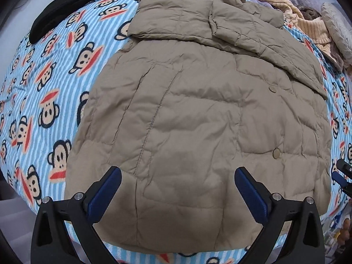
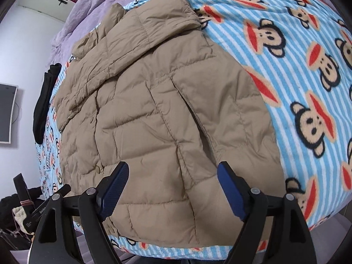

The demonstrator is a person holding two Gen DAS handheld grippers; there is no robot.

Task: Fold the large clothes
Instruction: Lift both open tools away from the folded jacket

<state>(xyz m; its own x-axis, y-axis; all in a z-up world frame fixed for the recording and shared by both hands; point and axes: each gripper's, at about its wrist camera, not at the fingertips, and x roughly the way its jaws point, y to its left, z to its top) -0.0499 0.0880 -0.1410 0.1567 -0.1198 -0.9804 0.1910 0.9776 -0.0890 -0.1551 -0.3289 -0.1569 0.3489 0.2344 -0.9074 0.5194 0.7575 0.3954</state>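
So the tan jacket (image 1: pixel 198 114) lies flat on the bed (image 1: pixel 44 88), collar at 12 o'clock; both hand-held grippers, left (image 1: pixel 178 189) and right (image 2: pixel 172 187), hover spread wide over its hem, holding nothing.

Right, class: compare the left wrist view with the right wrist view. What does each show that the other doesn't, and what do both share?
Only the left wrist view shows the grey quilted cushion and the right gripper at its edge. Only the right wrist view shows the wall screen. Both show the tan puffer jacket on the monkey-print blanket, the black garment, the purple bedding and open jaws above the hem.
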